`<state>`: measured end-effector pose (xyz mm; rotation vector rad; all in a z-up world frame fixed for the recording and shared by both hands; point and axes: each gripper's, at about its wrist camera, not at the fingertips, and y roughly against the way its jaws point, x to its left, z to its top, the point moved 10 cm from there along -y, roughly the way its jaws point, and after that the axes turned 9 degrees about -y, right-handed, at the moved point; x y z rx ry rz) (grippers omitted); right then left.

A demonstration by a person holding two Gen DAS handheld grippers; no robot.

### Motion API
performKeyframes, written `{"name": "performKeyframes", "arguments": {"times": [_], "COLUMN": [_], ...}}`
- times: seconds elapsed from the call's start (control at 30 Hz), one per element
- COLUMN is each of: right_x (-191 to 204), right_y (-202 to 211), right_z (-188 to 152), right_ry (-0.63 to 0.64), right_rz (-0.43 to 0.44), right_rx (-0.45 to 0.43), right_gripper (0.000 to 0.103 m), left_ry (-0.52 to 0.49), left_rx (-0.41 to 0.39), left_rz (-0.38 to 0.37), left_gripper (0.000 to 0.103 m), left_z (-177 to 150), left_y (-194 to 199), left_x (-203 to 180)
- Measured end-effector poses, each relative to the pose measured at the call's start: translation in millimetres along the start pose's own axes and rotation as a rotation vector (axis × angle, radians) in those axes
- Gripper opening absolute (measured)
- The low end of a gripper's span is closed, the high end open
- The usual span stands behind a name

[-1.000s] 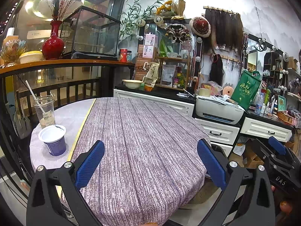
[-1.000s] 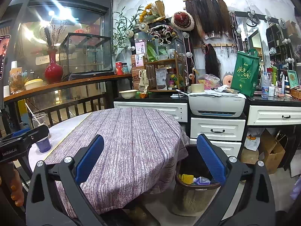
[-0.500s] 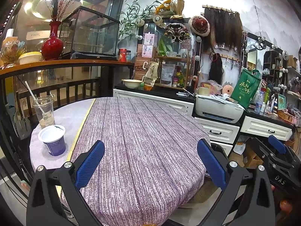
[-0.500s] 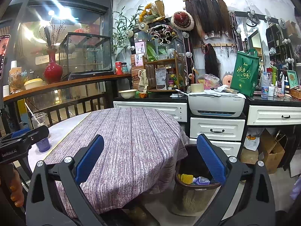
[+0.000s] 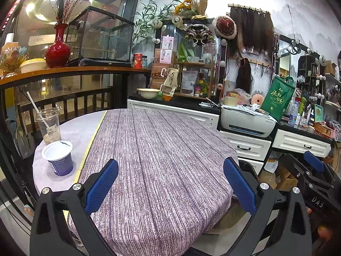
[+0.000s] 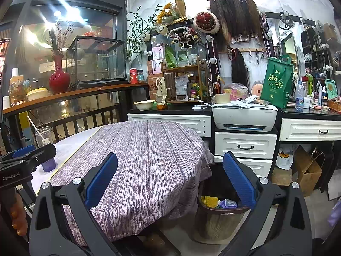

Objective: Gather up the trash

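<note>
Purple-striped tablecloth (image 5: 162,160) lies bare between both grippers' wide-spread fingers (image 5: 102,184), two cups (image 5: 59,157) off left, bin (image 6: 219,217) right.

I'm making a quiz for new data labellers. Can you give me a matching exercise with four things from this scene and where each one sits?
Things:
1. blue yogurt cup with white rim
2. clear plastic cup with straw
3. dark brown waste bin
4. white printer

Places:
A. on the floor beside the round table
B. on the white drawer unit
C. on the table's left side, nearer the camera
D. on the table's left side, just behind another cup

Pairs: 1-C, 2-D, 3-A, 4-B
</note>
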<state>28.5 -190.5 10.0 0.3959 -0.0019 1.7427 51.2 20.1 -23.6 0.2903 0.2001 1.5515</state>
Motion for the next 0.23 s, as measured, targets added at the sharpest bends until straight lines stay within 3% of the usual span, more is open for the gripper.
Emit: {"name": "performKeyframes", "arguments": {"times": [0.23], "right_x": [-2.0], "right_y": [-1.2], "right_z": [-0.4], "right_ry": [0.004], "right_rz": [-0.003], "right_rx": [0.004], "right_gripper": [0.097], "left_ry": [0.005], "left_rx": [0.008], "left_rz": [-0.010], "left_gripper": [0.098], "left_z": [-0.7], "left_y": [-1.4], "left_x": [1.2]}}
